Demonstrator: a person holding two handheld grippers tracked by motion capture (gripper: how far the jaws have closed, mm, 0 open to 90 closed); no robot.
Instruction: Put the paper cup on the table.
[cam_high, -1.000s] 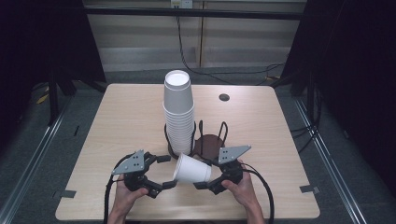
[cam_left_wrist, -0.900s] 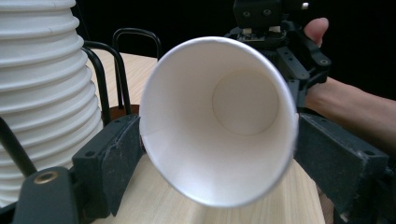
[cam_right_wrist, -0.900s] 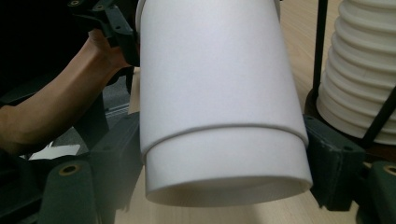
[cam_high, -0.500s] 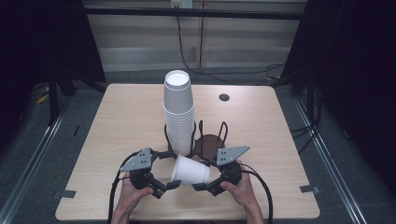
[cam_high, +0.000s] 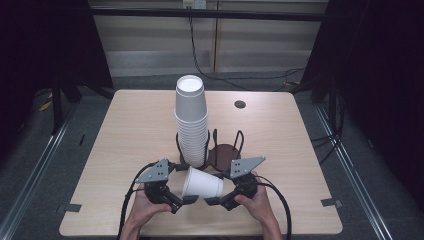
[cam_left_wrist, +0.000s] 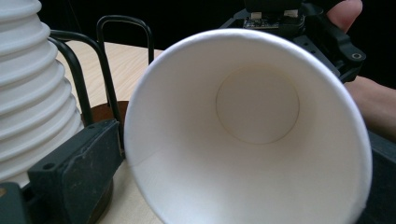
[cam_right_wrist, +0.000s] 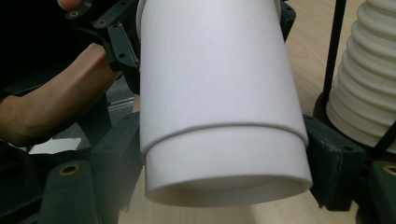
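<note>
I see a single white paper cup (cam_high: 201, 183) lying on its side in the lower middle of the high view, held off the wooden table (cam_high: 125, 135) between my two grippers. Its open mouth faces the left gripper (cam_high: 186, 200) and its narrower base faces the right gripper (cam_high: 211, 201).

In the left gripper view the cup (cam_left_wrist: 247, 140) looks straight at me, mouth first, with the round bottom visible deep inside. One black jaw sits at the lower left against the rim and the other presses at the right edge, so I read this claw as pinching the cup at its mouth.

In the right gripper view the cup (cam_right_wrist: 219, 102) runs up the centre of the frame, its base ring nearest the lens. Black jaws stand close on either side of the base, clamped against it, so this claw also pinches the cup.

Just above the cup in the high view stands a tall stack of white cups (cam_high: 190, 120) in a black wire holder (cam_high: 226, 150) with a dark round base. The stack fills the left ring; the right ring is bare. A small dark disc (cam_high: 240, 104) lies on the table toward the upper right.
</note>
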